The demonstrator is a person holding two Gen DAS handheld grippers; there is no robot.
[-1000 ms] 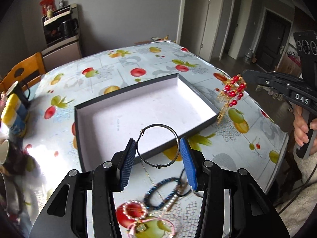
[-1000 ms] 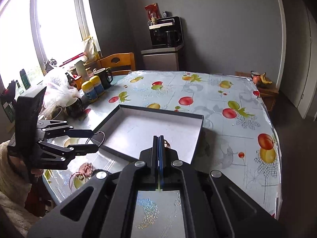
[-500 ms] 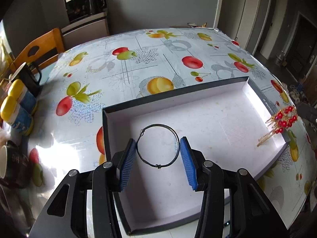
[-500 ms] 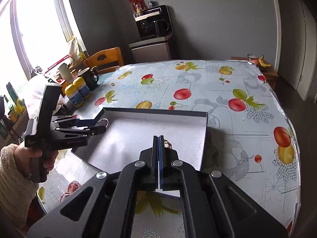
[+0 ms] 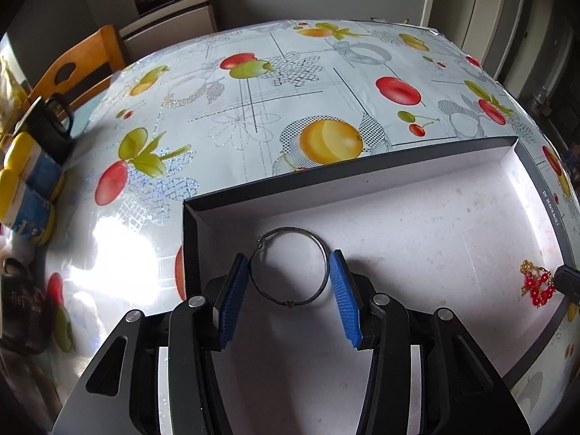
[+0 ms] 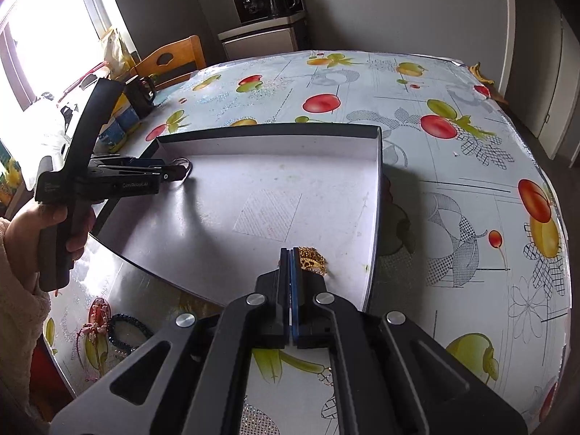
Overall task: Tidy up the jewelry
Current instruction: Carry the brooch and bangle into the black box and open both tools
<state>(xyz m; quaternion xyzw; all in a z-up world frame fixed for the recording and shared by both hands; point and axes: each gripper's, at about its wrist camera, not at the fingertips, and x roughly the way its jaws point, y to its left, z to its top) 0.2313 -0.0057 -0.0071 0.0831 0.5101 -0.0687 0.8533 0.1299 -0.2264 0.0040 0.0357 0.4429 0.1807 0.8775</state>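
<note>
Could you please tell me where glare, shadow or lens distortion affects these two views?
Left wrist view: white glare washes out the tablecloth left of the box; the fisheye bows the table's far edge. Right wrist view: the window is blown out to white; the left hand-held gripper casts a soft shadow across the box floor; dark vignetting fills the corners.

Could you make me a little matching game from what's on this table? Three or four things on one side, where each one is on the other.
Things:
1. wire bangle
2. red bead ornament
3. beaded bracelets
4. black mug

Places:
A. on the tablecloth, outside the box
B. between the left gripper's blue pads
C. beside the yellow-lidded jars
D. at the right gripper's shut tips

Pairs: 1-B, 2-D, 3-A, 4-C
</note>
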